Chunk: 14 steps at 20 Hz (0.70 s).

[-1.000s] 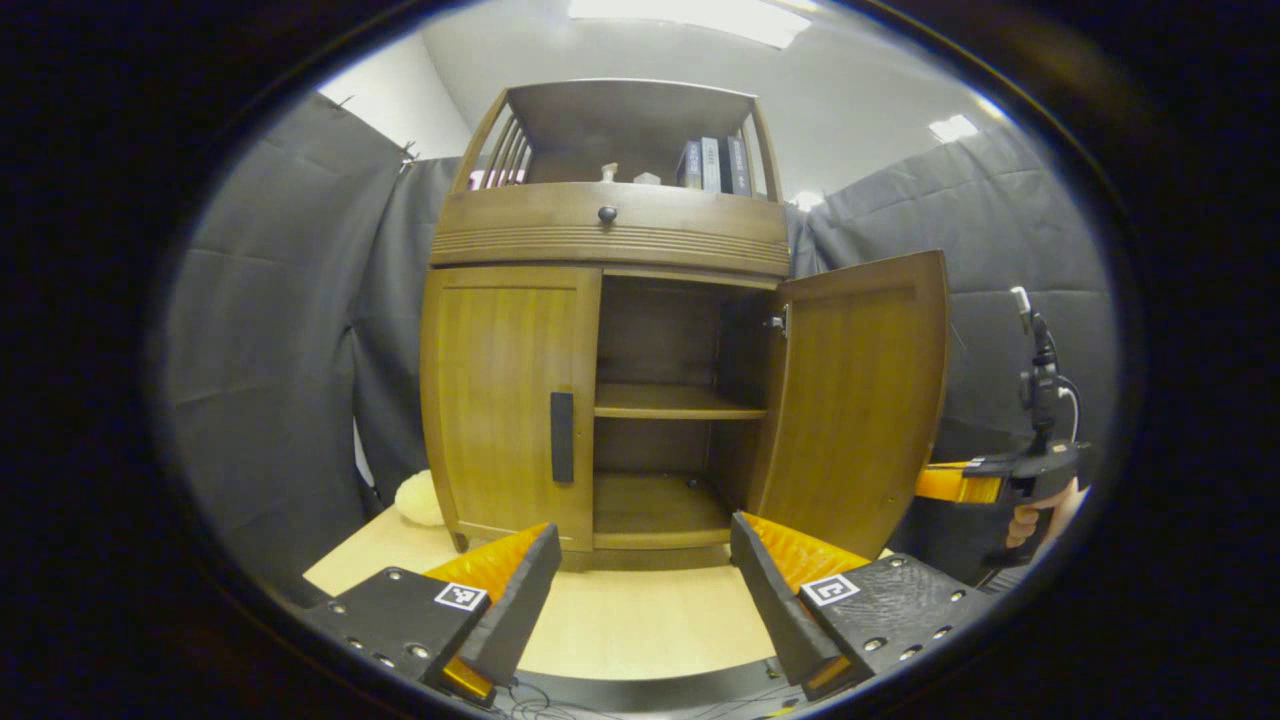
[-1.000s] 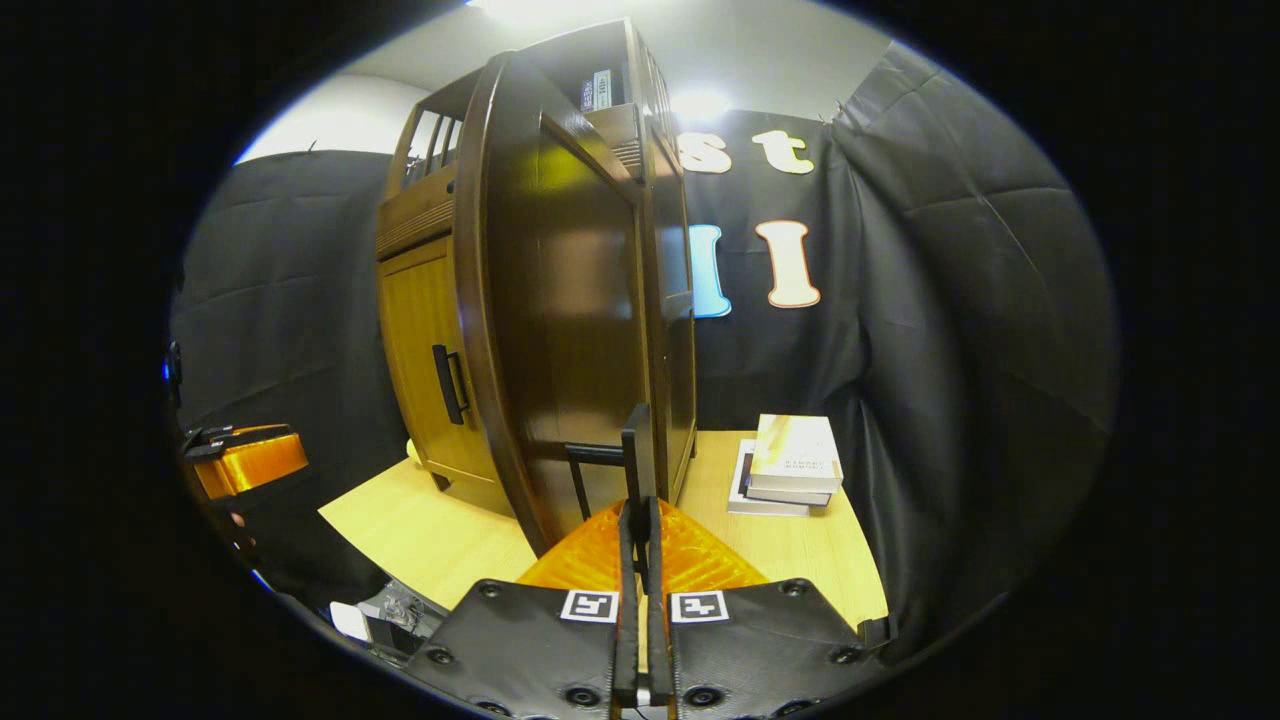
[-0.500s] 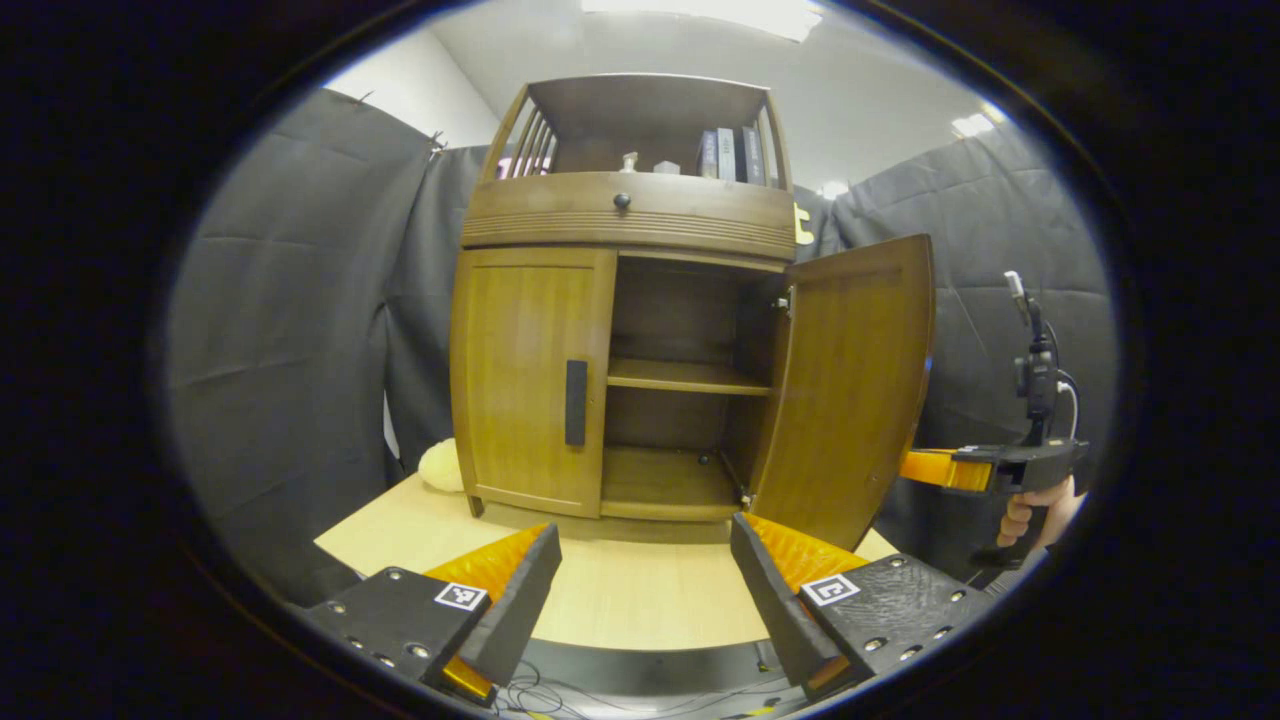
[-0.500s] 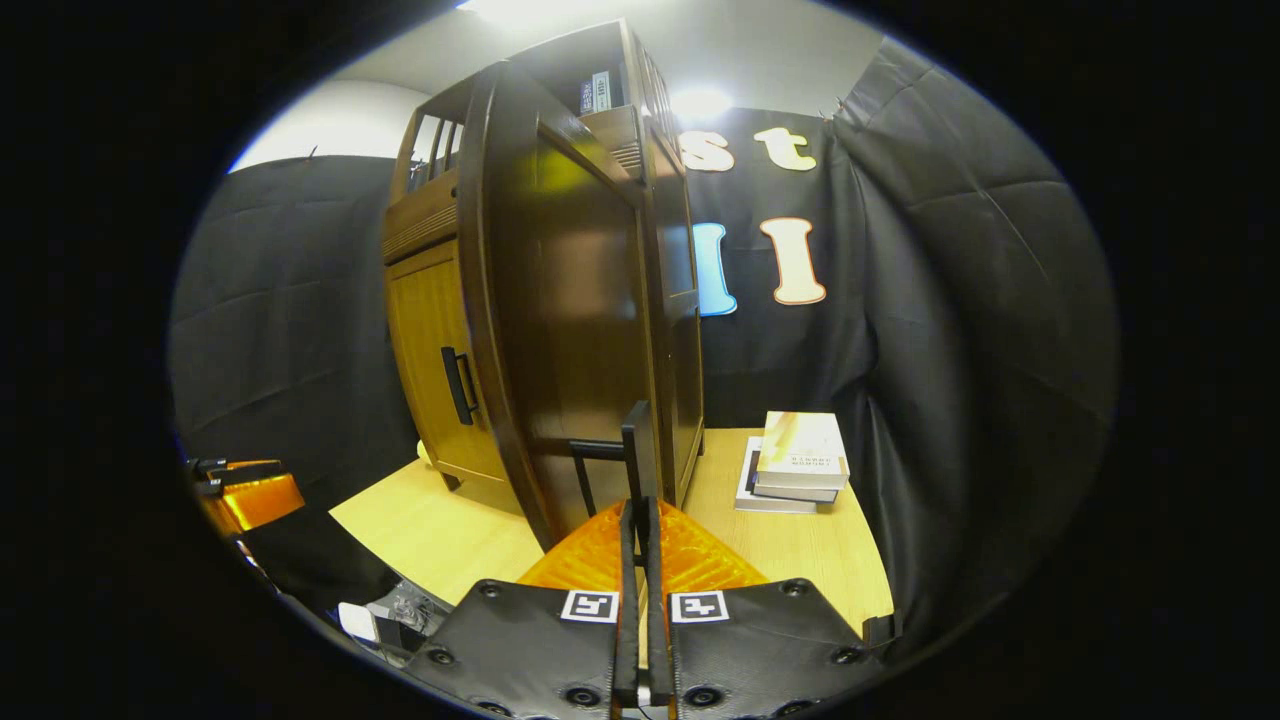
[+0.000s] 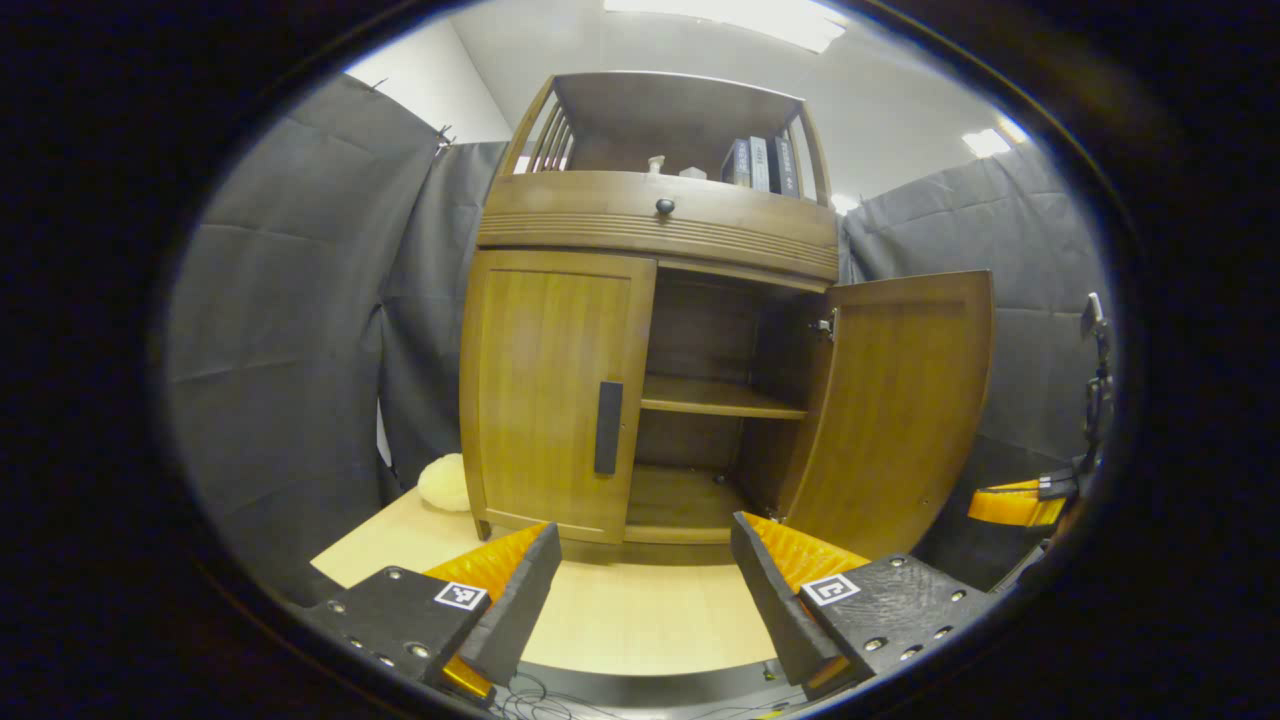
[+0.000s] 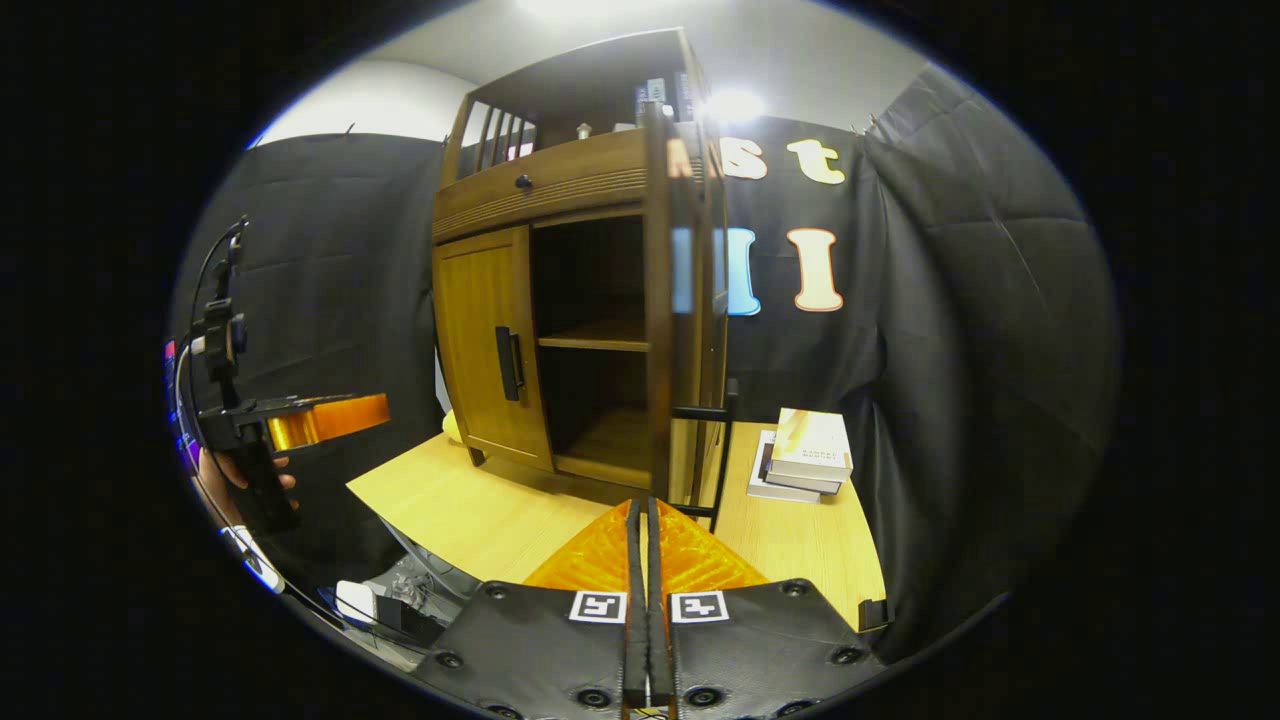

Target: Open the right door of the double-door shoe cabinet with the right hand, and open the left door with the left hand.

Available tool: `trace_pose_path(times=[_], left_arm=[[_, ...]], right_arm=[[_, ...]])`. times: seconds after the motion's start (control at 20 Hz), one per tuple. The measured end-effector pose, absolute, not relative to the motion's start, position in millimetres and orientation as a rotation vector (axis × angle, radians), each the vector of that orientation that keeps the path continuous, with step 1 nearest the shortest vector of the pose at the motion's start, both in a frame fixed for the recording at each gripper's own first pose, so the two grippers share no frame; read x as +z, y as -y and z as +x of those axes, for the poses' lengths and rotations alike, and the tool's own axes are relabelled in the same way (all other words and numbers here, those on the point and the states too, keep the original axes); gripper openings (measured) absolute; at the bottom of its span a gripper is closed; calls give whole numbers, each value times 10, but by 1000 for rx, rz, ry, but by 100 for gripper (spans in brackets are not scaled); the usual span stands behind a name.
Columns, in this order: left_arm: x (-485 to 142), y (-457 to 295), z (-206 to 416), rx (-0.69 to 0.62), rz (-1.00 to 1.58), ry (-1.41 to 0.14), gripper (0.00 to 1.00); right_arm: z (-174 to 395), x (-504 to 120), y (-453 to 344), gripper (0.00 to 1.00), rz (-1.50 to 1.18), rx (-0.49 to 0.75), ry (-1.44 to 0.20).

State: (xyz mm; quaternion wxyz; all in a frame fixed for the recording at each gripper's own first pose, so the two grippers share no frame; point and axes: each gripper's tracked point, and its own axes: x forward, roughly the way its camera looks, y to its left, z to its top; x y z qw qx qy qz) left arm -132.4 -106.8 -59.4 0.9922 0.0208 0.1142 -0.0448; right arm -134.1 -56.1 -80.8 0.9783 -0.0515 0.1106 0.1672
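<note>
Right door (image 5: pixel 895 400) stands open; left door (image 5: pixel 550 390) remains shut. Left gripper (image 5: pixel 640 570), jaws spread, must reach its handle (image 5: pixel 608 427). Right gripper (image 6: pixel 647 530) jaws pressed together, empty.

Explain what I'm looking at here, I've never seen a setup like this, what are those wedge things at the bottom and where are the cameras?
A person holds a two-finger gripper in each hand, and each gripper carries a fisheye camera looking along its fingers. In the left gripper view the wedges at the bottom are the left gripper, open and holding nothing. In the right gripper view the right gripper is shut, with nothing seen between its fingers. Both face a wooden shoe cabinet standing on a pale table. Its right door is swung open, showing shelves; its left door, with a dark handle, is closed. A stack of books lies on the table beside the cabinet.
</note>
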Motion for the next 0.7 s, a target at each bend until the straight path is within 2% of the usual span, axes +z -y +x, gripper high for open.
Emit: trace_pose_path(times=[0.05, 0.1, 0.35, 0.5, 0.55, 0.7], left_arm=[[-589, 978, -1265, -98, 41, -224, 100], [-591, 880, -1213, -107, 38, -218, 100], [-619, 313, -1022, -121, 47, -188, 100], [-599, -57, -1018, -118, 45, -173, 100], [-588, -162, -1029, -112, 36, -173, 100], [-544, -465, -1104, -87, 9, -153, 100]], right_arm=[[-1335, -782, 446, 0, -106, 329, -219], [-1312, -731, 292, 2, -105, 329, -212], [-997, -673, -489, 0, -74, 337, -195], [-784, -605, -788, 9, -77, 316, -186], [-721, -549, -874, 3, -73, 308, -175], [-556, -370, -1039, 3, -68, 277, -122]])
